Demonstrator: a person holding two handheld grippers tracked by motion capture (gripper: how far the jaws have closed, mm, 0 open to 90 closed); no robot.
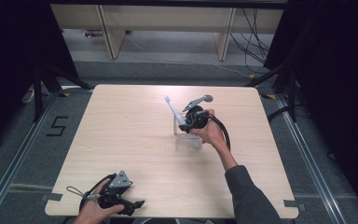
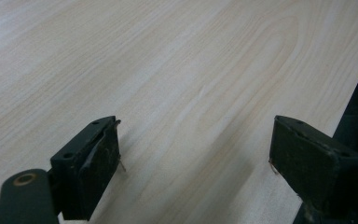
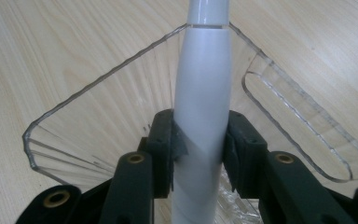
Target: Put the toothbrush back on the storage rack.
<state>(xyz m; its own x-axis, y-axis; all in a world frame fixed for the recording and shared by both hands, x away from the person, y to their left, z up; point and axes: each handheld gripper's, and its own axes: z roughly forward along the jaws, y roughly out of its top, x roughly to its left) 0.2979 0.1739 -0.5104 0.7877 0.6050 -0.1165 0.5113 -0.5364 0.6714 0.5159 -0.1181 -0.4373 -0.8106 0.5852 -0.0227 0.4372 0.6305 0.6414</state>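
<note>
1. The right tool point(image 3: 199, 151) grips a white toothbrush point(image 3: 201, 107) by its handle, over a clear plastic holder point(image 1: 186, 133) just right of the desk point(image 1: 121, 140) centre.
2. The left tool point(image 2: 193, 158) rests open and empty at 7 o'clock.
3. Risk: the tilted toothbrush could tip the light holder.
4. The holder's clear walls blur; its base is hidden.

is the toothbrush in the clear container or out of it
Partly in. The toothbrush is clamped in the right gripper, its handle passing over the clear container's rim; from the high view its brush end sticks out up-left, tilted.
</note>
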